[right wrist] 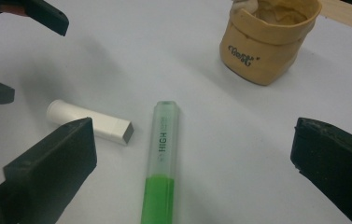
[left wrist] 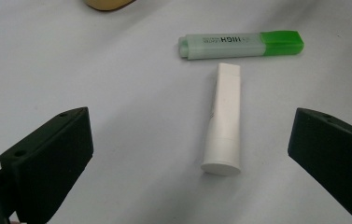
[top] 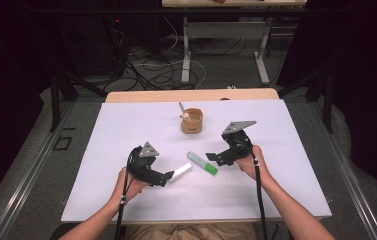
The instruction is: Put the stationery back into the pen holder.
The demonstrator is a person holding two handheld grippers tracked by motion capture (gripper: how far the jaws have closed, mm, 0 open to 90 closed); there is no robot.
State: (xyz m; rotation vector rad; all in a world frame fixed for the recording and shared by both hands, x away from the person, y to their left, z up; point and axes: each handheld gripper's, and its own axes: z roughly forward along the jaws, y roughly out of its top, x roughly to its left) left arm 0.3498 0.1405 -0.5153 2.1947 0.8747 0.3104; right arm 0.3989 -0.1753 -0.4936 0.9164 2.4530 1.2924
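Left tool (top: 168, 176) beside a white tube (top: 180, 172); right tool (top: 210, 156) near a highlighter (top: 202, 163) (green-capped).

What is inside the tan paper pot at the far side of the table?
Inside the tan pot a thin pen-like stick leans out, beside something whitish. The pot's wall hides everything lower.

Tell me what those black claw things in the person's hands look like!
Each hand holds one. The left gripper and right gripper are black, each with two chunky black jaws that have small holes in them. Each carries a grey three-cornered plate on top, and a black cable trails back along the forearm. The arms are bare, with no sleeves in sight.
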